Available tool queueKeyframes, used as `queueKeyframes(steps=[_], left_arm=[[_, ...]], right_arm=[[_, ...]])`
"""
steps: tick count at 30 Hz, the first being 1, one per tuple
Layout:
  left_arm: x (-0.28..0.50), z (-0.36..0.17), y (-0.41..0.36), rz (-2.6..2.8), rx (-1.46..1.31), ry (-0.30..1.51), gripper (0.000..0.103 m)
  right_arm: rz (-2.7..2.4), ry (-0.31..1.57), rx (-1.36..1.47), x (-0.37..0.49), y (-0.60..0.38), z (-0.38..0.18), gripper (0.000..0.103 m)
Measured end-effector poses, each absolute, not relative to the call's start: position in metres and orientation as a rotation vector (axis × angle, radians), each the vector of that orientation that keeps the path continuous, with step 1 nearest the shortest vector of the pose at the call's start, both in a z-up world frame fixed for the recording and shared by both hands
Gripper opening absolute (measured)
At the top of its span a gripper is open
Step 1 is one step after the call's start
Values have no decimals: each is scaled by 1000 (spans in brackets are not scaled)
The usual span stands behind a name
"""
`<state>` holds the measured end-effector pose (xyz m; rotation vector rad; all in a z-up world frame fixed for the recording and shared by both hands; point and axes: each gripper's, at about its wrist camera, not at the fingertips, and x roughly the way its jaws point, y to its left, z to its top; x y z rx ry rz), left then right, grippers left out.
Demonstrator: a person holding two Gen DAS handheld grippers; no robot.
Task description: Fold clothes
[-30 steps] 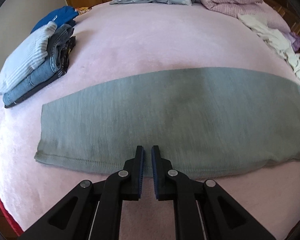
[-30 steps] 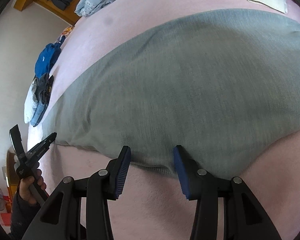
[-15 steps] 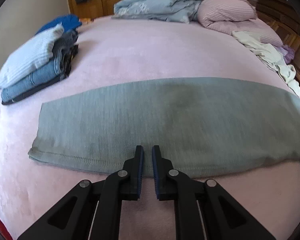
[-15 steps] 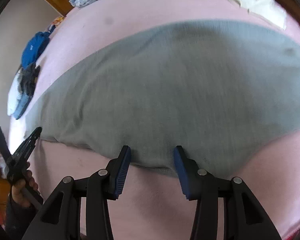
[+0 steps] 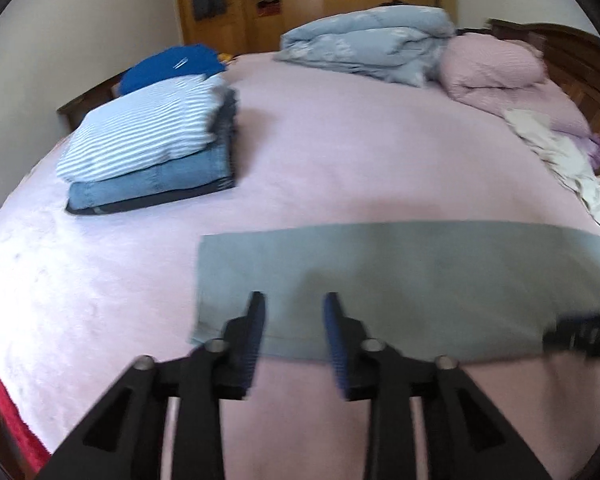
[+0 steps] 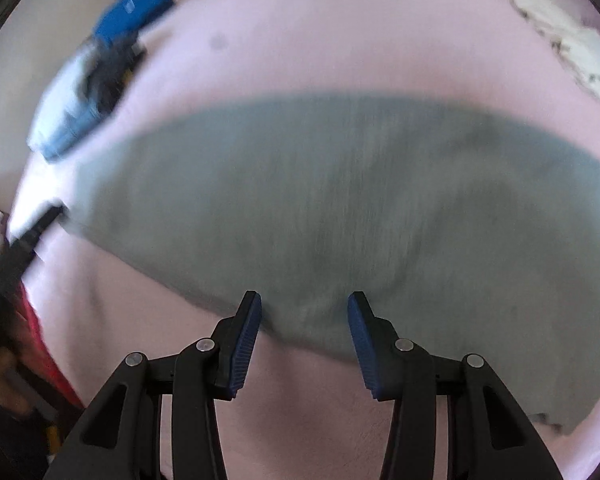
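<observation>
Left gripper [image 5: 294, 316], its jaws just opened and holding nothing, and right gripper [image 6: 304, 312], fingers apart and empty, hover over the near hem of a grey-green garment [image 6: 340, 208] lying flat on the pink bed [image 5: 340, 152]. Pinching matching corners should keep the next fold square. Beyond sits a folded stack [image 5: 152, 148].

A grey garment [image 5: 400, 280] lies flat as a long band across the near part of the pink bed [image 5: 340, 152]. The left gripper [image 5: 294, 316] hangs over the garment's near hem by its left end; its jaws have just been opening, and nothing is between them. The right gripper [image 5: 584, 338] shows blurred at the garment's right end. A folded stack [image 5: 152, 148] sits by the bed's left edge, a blue duvet [image 5: 364, 48] and pink pillow [image 5: 492, 66] at the far edge, pale clothes [image 5: 560, 156] along the right edge.
</observation>
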<state>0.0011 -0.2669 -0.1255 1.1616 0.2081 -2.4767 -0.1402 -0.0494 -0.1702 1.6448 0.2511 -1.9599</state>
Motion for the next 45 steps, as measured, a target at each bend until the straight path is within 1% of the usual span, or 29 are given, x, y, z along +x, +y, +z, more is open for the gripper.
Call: queueKeyframes(steps=[2,5,8,12,13,15,17,21,23,26,28,34,38,42,45], left_arm=[[4,-123,-273,-2458,1150,243,28],[12,-114,-272,-2466,1118,284,29],[25,-103,-268,-2481,1078,288,29],[33,-95,-269,-2492,1033,299,29],[29,-95,-271,-2504,1029,315,33],[19,-101,-274,-2504,1045,319,38],[3,-116,-277,-2478,1097,319,38],[-14,-147,-286,-2423,1191,395,38],[-18,-165,-290,-2391,1261,452,38],[-16,-174,-288,-2399,1259,433,39],[-16,-173,-285,-2390,1264,419,40],[-15,-174,-285,-2392,1249,464,44],[-16,-173,-283,-2394,1241,452,47],[-16,-172,-285,-2399,1240,465,48],[-16,-172,-285,-2402,1239,474,49]], right_arm=[[-1969,272,1612,-138,-51,-171,47],[-1959,271,1637,-144,-56,-168,47],[-1978,192,1569,-151,-68,-151,47],[-1992,263,1495,-156,-105,-145,47],[-2014,277,1479,-160,-109,-146,47],[-2035,265,1485,-166,-115,-151,47],[-2033,258,1518,-167,-120,-159,47],[-2031,290,1547,-170,-121,-172,47],[-2017,310,1568,-170,-131,-182,49],[-2006,332,1553,-169,-138,-187,53],[-2000,337,1548,-167,-139,-187,57],[-1987,334,1549,-162,-135,-185,62],[-1985,329,1547,-162,-122,-178,62],[-2024,239,1489,-163,-117,-165,62],[-2073,276,1448,-165,-118,-162,62]])
